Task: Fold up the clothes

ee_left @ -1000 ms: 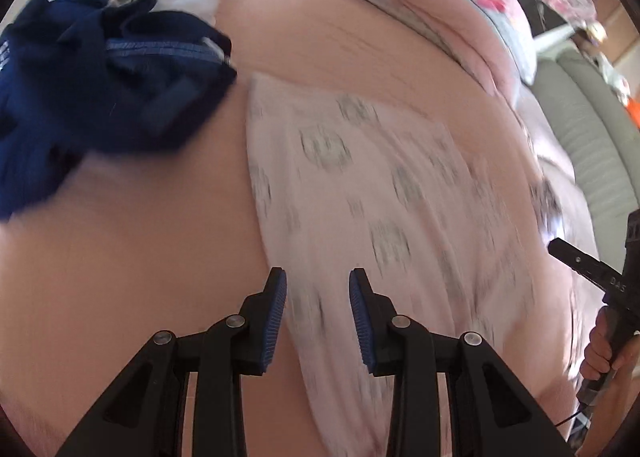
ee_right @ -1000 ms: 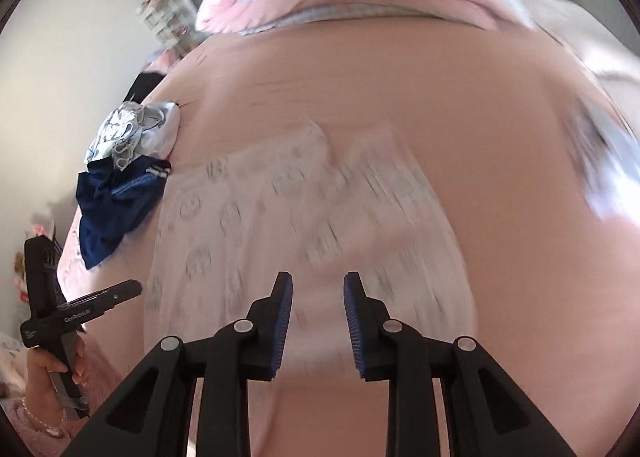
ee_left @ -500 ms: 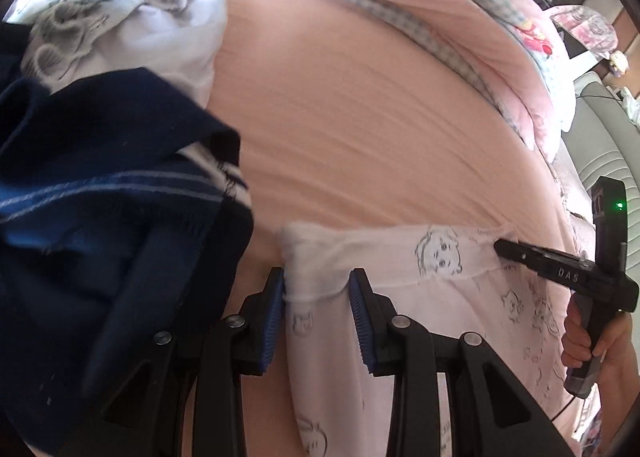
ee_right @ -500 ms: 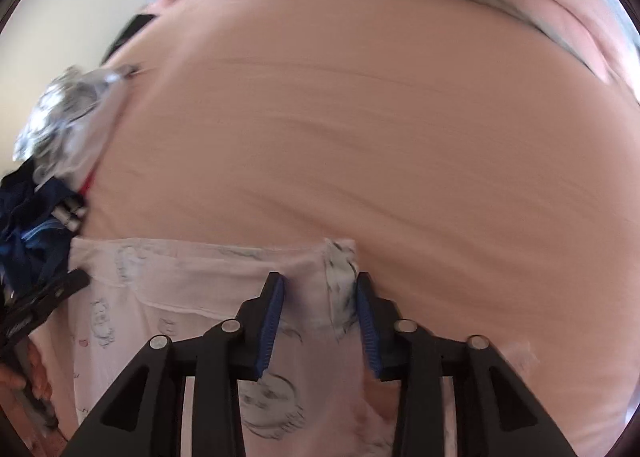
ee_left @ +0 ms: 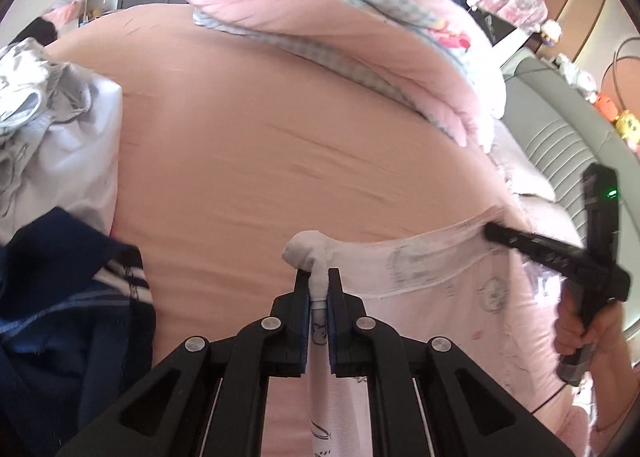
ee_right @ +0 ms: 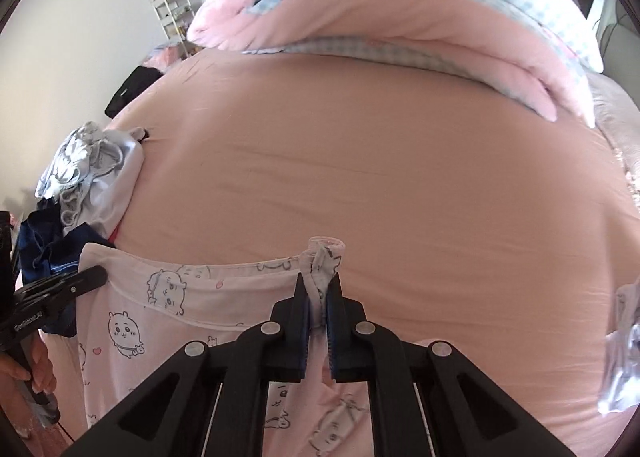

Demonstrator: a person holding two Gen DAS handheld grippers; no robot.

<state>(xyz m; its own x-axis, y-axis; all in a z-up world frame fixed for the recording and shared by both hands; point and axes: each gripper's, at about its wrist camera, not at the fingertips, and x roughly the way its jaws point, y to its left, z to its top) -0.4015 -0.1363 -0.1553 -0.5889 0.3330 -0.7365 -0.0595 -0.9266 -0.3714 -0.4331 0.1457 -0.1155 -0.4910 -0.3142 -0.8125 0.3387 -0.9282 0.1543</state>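
A pale pink garment printed with small cartoon animals [ee_left: 440, 269] lies on the peach bed sheet [ee_left: 280, 137], its hemmed far edge stretched between both grippers. My left gripper [ee_left: 319, 277] has its jaws closing tight on the edge's left corner, and the cloth bunches above the pads. In the right wrist view my right gripper [ee_right: 319, 281] is shut on the right corner of the same garment [ee_right: 168, 297]. Each view shows the other hand-held tool: the right gripper [ee_left: 492, 233] and the left gripper [ee_right: 100, 275], each at its end of the edge.
A navy garment with white stripes [ee_left: 60, 297] and a white-grey clothes heap [ee_left: 48, 129] lie at the left. A folded pink quilt [ee_left: 360, 17] fills the bed's far side. A grey padded headboard [ee_left: 560, 137] stands at the right. A pale garment [ee_right: 624, 353] lies at the right edge.
Both grippers travelled over the flat garment to its far edge and went from open to shut on its two corners. The edge now bunches between the pads.
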